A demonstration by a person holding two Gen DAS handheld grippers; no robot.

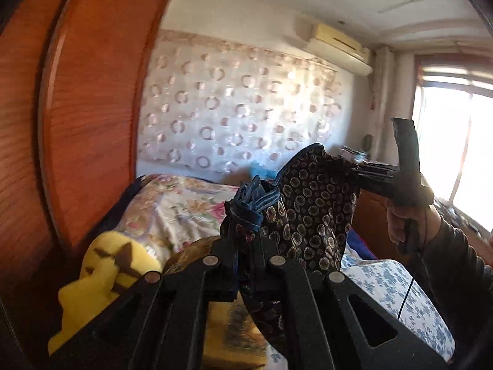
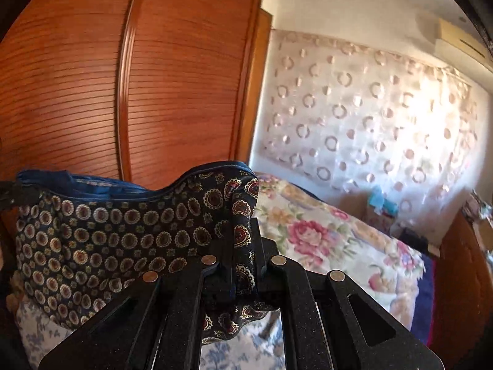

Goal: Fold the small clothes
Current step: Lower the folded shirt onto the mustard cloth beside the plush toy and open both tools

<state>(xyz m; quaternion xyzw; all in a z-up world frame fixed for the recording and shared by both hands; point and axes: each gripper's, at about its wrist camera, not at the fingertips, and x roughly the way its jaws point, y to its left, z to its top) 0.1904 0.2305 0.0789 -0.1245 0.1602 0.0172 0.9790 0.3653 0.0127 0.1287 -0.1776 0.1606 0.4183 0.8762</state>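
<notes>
Patterned garment (image 2: 101, 240) is held aloft above the bed (image 1: 397, 280), pinched by left gripper (image 1: 243, 231) and right gripper (image 2: 243, 246); a thin corner bite risks being lost under tension

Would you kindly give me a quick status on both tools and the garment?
Left tool shut on patterned garment. Right tool shut on its other end. Garment stretched between them, lifted above the bed. Nothing in the way.
</notes>
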